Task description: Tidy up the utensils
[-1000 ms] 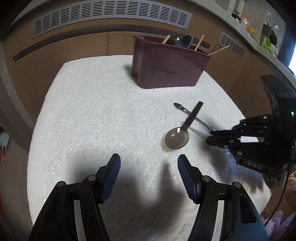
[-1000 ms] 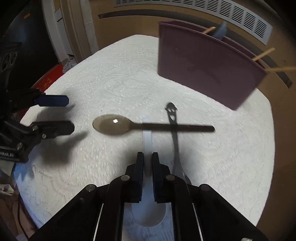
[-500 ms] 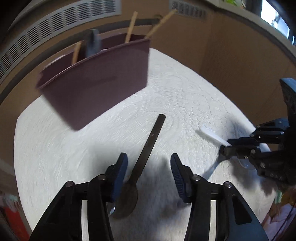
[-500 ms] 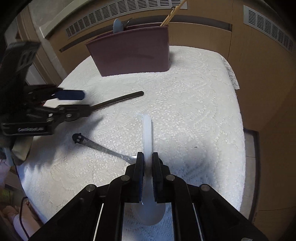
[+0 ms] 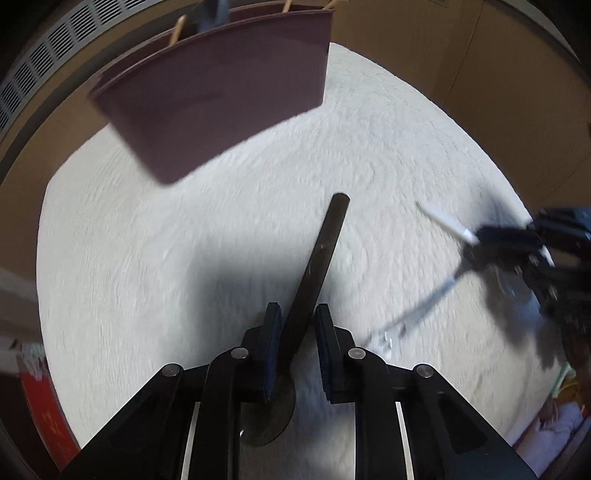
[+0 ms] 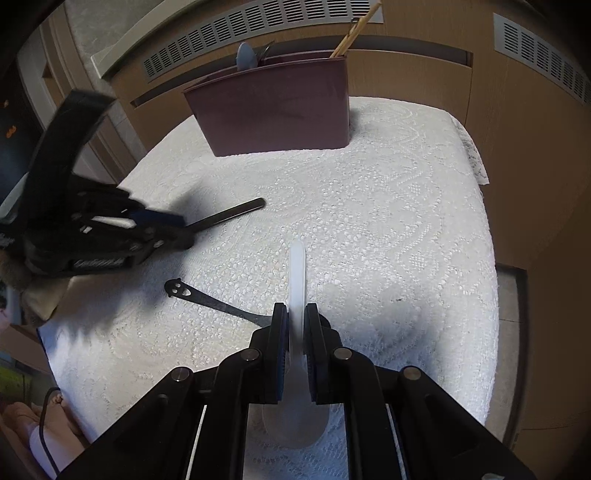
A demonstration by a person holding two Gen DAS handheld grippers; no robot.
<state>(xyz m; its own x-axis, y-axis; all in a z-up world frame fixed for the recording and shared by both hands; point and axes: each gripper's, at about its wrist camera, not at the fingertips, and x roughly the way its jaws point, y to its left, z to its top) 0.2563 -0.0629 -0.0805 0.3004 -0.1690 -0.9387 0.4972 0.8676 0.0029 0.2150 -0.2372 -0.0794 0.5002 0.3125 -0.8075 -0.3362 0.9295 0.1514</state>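
A dark spoon (image 5: 325, 251) lies on the white lace cloth, its bowl under my left gripper (image 5: 297, 308). The jaws are closing around its handle, and a small gap still shows at the right pad. My right gripper (image 6: 295, 306) grips a white plastic spoon (image 6: 297, 266) by the neck, handle pointing away; its jaws are easing open slightly while the pads still touch the spoon. A thin metal utensil (image 6: 207, 299) with a cut-out handle lies on the cloth between the grippers. The maroon holder (image 6: 277, 110) stands at the far edge with several utensils and chopsticks in it.
The lace cloth (image 6: 406, 221) covers a small table that drops off at the right and near sides. Wooden panels with vent grilles (image 6: 258, 22) rise right behind the holder. Open cloth lies between the spoons and the holder.
My left gripper has swung over the dark spoon and its jaws have narrowed from wide to close around the handle. The right gripper has carried the white spoon clear of the dark spoon, then held still.
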